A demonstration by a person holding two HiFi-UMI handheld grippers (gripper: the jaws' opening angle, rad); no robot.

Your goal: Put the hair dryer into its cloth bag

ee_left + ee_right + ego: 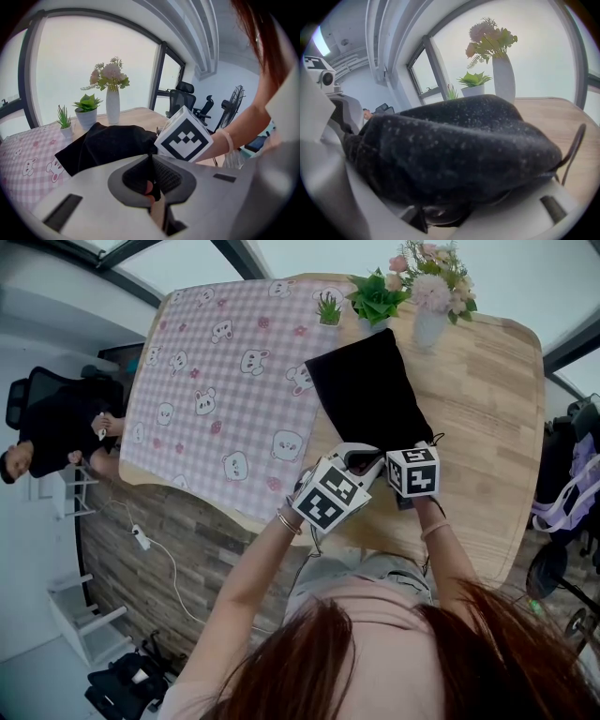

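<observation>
The black cloth bag [366, 395] lies on the wooden table [487, 409], its near end between my two grippers. In the left gripper view the bag [103, 145] stretches away ahead, and my left gripper [152, 180] is shut on a thin black fold of its edge. In the right gripper view the bag [454, 150] bulges full and rounded between the wide jaws of my right gripper [436, 206], which is open around it. A black drawstring [572, 150] loops off to the right. The hair dryer itself shows in no view. Both marker cubes [330, 495] sit close together.
A pink checked cloth [216, 381] covers the table's left half. A white vase of flowers [429, 296] and two potted plants [375, 301] stand at the far edge behind the bag. A person [47, 427] sits left of the table.
</observation>
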